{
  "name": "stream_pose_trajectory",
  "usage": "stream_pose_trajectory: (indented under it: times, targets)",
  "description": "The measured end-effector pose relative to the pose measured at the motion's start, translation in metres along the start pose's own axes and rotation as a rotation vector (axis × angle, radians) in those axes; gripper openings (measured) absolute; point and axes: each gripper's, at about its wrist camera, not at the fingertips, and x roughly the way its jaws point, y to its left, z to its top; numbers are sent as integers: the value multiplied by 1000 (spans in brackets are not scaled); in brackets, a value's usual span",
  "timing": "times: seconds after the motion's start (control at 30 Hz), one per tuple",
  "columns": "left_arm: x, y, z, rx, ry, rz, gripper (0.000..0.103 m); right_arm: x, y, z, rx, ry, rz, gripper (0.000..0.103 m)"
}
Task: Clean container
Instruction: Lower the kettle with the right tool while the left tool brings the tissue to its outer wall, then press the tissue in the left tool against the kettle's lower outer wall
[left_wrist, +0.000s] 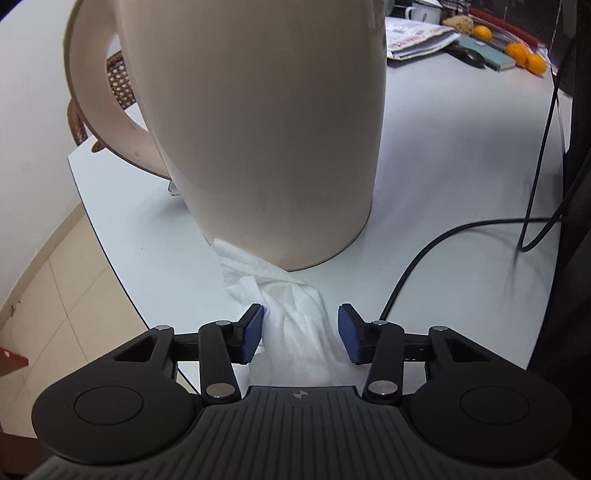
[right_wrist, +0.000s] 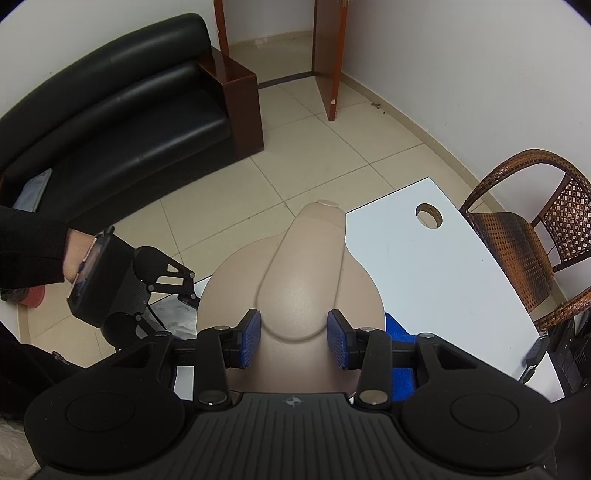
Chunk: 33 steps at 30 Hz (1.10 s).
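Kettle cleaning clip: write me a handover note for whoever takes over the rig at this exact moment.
Left tongs: open, the white wipe lying between the pads, not clamped.
Right tongs: pads on either side of the kettle's lid hump from above; firm grip cannot be confirmed.
The beige kettle stands upright on the white table, its base resting on the far end of the wipe. A black cable runs to the right of it.
Done: kettle steadied, wipe in place.
Left: close on the wipe, free it from under the base, wipe the kettle body. No wiping is evident yet.
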Motion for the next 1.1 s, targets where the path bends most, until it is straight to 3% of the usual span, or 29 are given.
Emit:
stream_pose_trajectory:
  times: [0.2, 0.37, 0.7, 1.1]
  targets:
    - [8, 14, -5, -52, -5, -34, 32, -1, 0, 0, 6, -3, 0, 43]
    - [5, 31, -15, -249, -58, -32, 15, -1, 1, 0, 9, -4, -1, 43]
    - [-24, 43, -43, -766, -272, -45, 12, 0, 0, 2, 7, 3, -2, 44]
    - [-59, 36, -43, -1092, -455, -79, 13, 4, -2, 4, -1, 6, -1, 44]
